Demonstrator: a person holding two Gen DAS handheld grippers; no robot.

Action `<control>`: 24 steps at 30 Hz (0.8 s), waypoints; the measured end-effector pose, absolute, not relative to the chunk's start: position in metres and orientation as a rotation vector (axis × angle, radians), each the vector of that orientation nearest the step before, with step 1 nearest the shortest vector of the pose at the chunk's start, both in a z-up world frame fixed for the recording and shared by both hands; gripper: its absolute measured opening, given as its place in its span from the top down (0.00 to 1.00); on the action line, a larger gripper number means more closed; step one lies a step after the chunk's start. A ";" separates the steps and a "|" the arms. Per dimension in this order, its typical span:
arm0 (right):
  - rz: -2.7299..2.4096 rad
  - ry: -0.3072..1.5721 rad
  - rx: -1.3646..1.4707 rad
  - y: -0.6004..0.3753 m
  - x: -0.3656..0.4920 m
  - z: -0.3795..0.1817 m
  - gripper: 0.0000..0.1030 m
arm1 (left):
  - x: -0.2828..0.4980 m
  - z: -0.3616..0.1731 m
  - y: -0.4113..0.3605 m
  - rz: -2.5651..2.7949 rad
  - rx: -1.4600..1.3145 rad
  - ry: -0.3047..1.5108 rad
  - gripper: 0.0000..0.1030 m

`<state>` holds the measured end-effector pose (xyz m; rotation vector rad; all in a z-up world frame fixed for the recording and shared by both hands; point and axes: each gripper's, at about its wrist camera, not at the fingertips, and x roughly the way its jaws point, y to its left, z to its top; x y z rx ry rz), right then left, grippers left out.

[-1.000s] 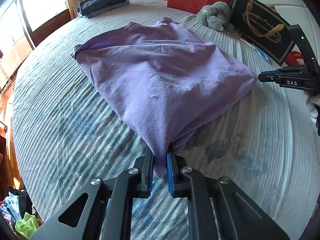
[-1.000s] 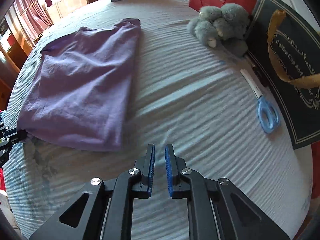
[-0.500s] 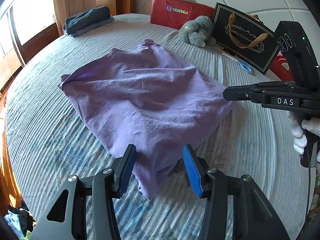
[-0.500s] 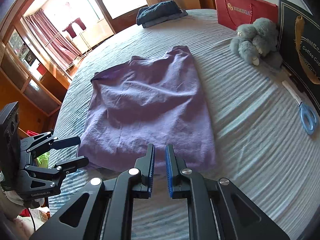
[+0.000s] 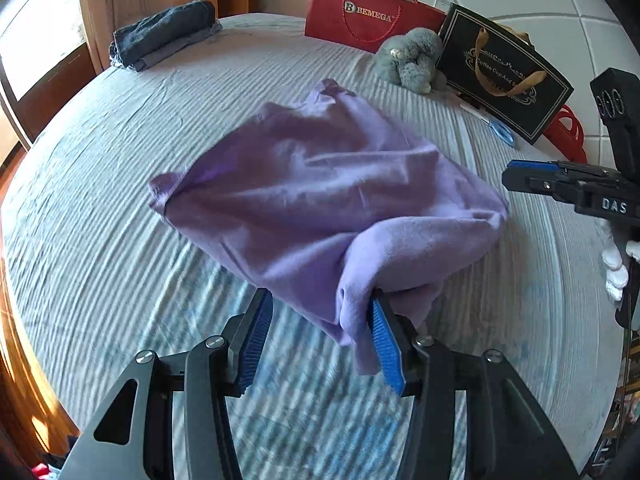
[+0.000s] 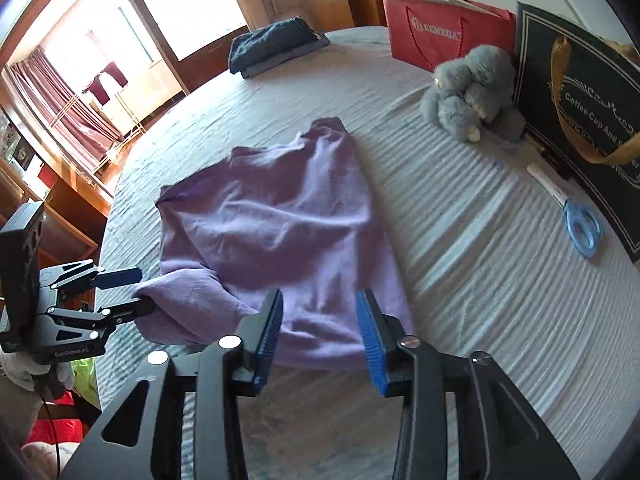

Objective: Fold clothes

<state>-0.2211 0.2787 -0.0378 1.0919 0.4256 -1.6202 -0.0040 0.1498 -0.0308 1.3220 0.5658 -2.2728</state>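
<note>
A purple shirt lies folded on the striped bed; it also shows in the right wrist view. My left gripper is open at the shirt's near corner, and that corner is draped over its right finger, lifted off the bed. In the right wrist view the left gripper shows at the left with cloth hanging on its lower finger. My right gripper is open and empty, its fingers over the shirt's near edge. It appears at the right of the left wrist view.
A folded dark garment pile lies at the bed's far end. A red bag, grey plush toy, black gift bag and blue scissors line the far right side. Wooden furniture stands beyond the bed's left edge.
My left gripper opened from its grip on the shirt corner, then caught the corner on its right finger and lifted it. My right gripper opened and moved over the shirt's near edge.
</note>
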 end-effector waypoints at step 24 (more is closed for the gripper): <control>-1.935 0.212 1.496 0.294 -0.128 -0.090 0.48 | -0.082 -0.051 0.043 -2.593 1.658 0.293 0.60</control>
